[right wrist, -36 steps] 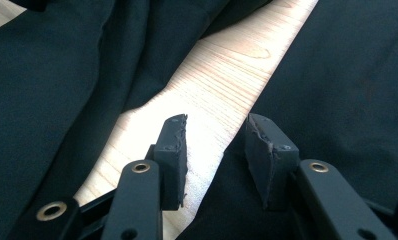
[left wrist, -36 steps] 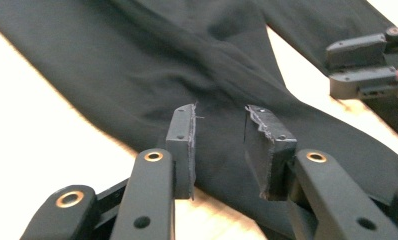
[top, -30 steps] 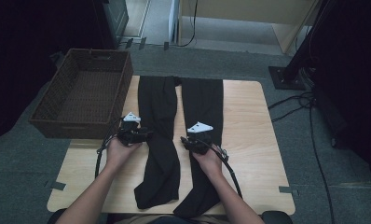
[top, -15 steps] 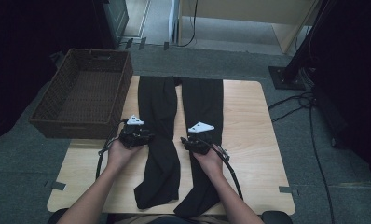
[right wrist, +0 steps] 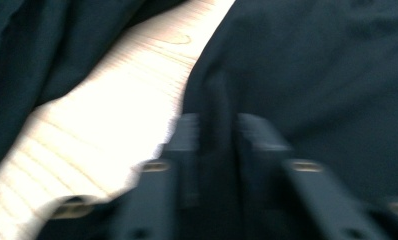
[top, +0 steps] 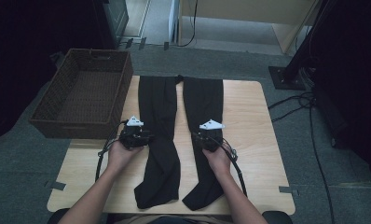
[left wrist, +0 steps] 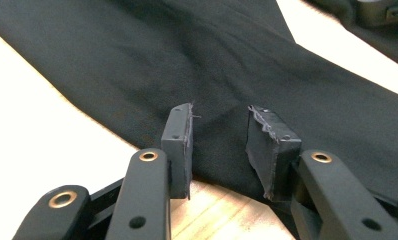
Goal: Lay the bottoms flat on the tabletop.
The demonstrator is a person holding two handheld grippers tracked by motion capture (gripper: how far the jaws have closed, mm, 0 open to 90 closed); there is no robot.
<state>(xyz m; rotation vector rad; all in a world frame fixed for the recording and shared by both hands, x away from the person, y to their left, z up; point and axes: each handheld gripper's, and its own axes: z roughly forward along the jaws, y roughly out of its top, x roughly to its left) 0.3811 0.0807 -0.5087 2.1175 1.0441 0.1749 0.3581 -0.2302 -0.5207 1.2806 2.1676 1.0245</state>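
— Where are the black trousers [top: 179,126]?

— Spread flat on the wooden table [top: 253,121], waist at the far edge, the two legs running toward the person and slightly parted, with a strip of bare wood between them. The hems lie near the table's near edge.

— And the left gripper [top: 138,138]?

— In the high view it sits at the outer edge of the trousers' left leg, about halfway down, held in the person's left hand [top: 120,154]. In the left gripper view [left wrist: 219,145] the jaws stand spread, one pad on each side of a small raised ridge of the black cloth, right at the edge where fabric meets wood. The pads are close to the cloth, but there is a clear gap between them.

— The right gripper [top: 203,139]?

— It's at the inner edge of the right leg, held in the right hand [top: 217,158]. The right gripper view is blurred; its jaws [right wrist: 219,145] look close together with a fold of dark cloth between them, though I cannot tell for sure whether they pinch it.

— Anything else nearby?

— A brown wicker basket [top: 58,121] stands just beside the table's left far corner
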